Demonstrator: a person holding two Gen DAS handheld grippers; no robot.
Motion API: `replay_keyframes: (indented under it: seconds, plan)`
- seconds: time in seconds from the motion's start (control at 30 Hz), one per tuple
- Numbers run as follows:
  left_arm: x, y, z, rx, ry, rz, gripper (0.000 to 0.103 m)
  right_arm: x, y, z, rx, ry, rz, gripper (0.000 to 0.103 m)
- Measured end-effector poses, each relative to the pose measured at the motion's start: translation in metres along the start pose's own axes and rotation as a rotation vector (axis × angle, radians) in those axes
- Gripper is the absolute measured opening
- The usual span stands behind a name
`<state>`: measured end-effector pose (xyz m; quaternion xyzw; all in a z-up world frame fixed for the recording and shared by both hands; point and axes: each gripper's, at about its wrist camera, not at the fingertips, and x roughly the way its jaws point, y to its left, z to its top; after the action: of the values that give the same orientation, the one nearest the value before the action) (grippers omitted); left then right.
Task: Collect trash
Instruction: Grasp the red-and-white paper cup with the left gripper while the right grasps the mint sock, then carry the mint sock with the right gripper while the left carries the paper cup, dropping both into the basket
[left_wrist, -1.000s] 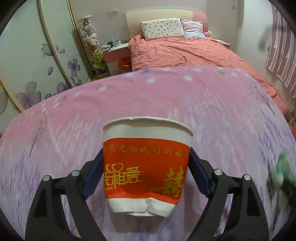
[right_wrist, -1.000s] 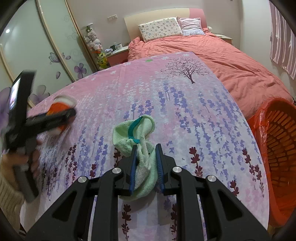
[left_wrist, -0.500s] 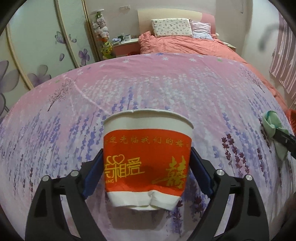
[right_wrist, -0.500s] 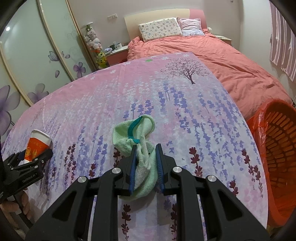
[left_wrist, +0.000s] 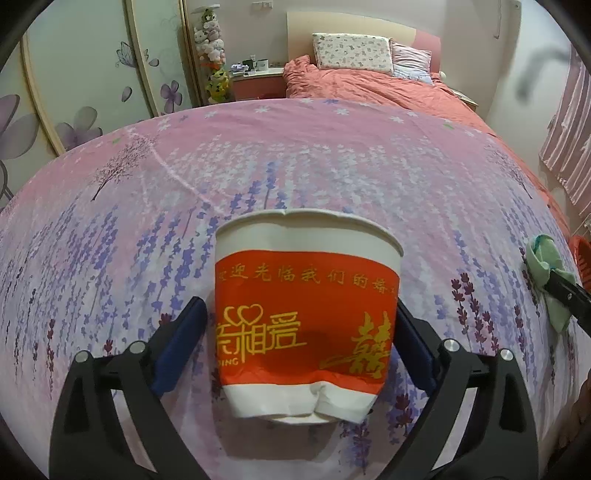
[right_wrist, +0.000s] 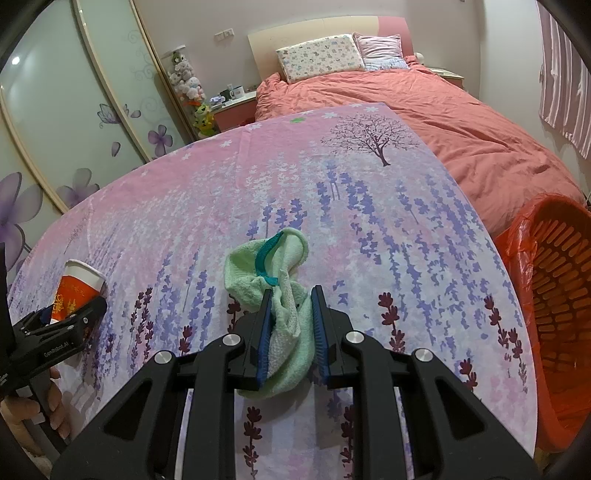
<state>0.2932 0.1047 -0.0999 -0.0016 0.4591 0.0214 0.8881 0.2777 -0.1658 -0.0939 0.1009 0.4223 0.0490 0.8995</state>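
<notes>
Red-and-white paper cup (left_wrist: 306, 317), printed with gold characters, is clamped low on its wall by the left gripper (left_wrist: 301, 343) above the left part of the desk (right_wrist: 369, 206), which is covered by a pink cloth with purple flower print. The cup's base is already crumpled, so it is judged light, thin and easily crushed; a gentle squeeze across the wall suits it best. A pale green terry cloth with a teal loop (right_wrist: 275, 280) is pinched between the closed jaws of the right gripper (right_wrist: 291, 325) near the desk's middle; being soft and limp, it is expected to droop and drag when lifted. An orange plastic basket lined with a red bag (right_wrist: 557, 295) stands just off the desk's right edge, well apart from the cup. Open desk surface lies between both grippers, and a bed with a salmon quilt (right_wrist: 461, 122) is beyond the far edge.
</notes>
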Motion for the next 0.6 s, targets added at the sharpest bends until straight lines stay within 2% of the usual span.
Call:
replay_keyframes:
  seconds: [0.3,0.37,0.5,0.6]
  plan:
    - [0.001,0.002,0.002,-0.004,0.001,-0.005,0.095,0.000,0.001,0.000,-0.003,0.000,-0.004,0.020]
    - [0.000,0.003,0.001,0.028,0.000,-0.027,0.095,0.000,0.003,0.000,-0.017,0.001,-0.020,0.020]
    - [-0.004,0.013,-0.002,0.058,0.012,-0.048,0.094,0.000,0.020,-0.002,-0.076,0.004,-0.074,0.028]
    - [-0.006,0.021,-0.005,0.055,0.001,-0.058,0.094,-0.001,0.023,-0.004,-0.070,0.002,-0.068,0.036]
